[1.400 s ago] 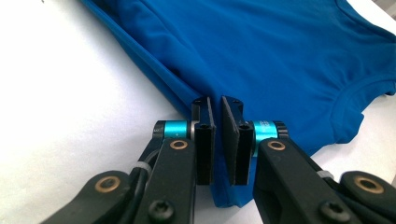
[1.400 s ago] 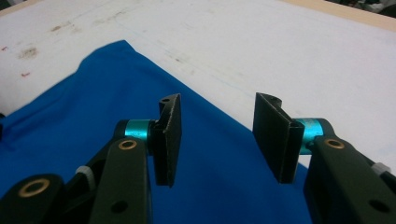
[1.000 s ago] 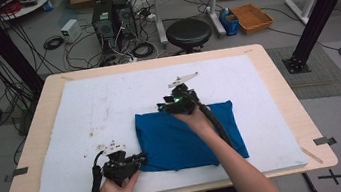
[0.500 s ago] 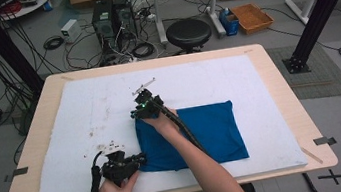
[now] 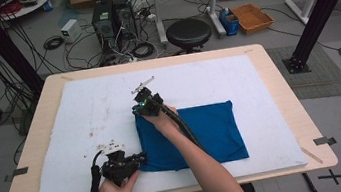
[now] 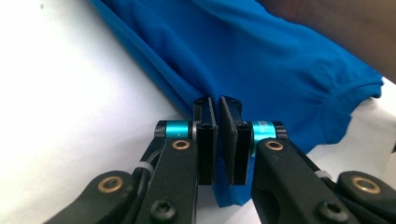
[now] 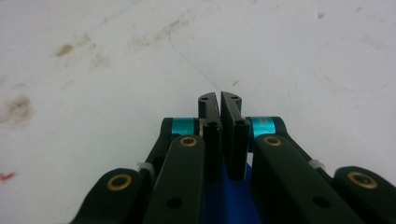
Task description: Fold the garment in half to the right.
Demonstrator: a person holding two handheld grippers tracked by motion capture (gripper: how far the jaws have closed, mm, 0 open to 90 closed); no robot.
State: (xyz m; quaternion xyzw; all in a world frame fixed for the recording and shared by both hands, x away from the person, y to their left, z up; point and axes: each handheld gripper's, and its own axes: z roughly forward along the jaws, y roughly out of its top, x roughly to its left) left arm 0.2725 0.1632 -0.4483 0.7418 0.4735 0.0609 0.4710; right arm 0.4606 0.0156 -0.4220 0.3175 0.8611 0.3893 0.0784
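Observation:
A blue cloth (image 5: 209, 131) lies folded flat on the white mat (image 5: 85, 113). My left gripper (image 5: 139, 160) sits at the cloth's near left corner, shut on its edge; in the left gripper view the blue cloth (image 6: 261, 56) runs between the closed jaws of the left gripper (image 6: 218, 100). My right gripper (image 5: 138, 112) is at the far left corner. Its jaws have just been closing, and in the right gripper view the right gripper (image 7: 219, 95) stands shut, with the blue cloth (image 7: 224, 200) showing between and under the jaws.
The mat covers most of a wooden table (image 5: 278, 86) and carries faint dirt marks (image 5: 93, 134) left of the cloth. A black stool (image 5: 189, 32), computer cases (image 5: 112, 16) and cables stand on the floor beyond the far edge.
My right gripper has moved left along the cloth's far edge, from its middle to the far left corner, and its jaws have closed. The left gripper has stayed put.

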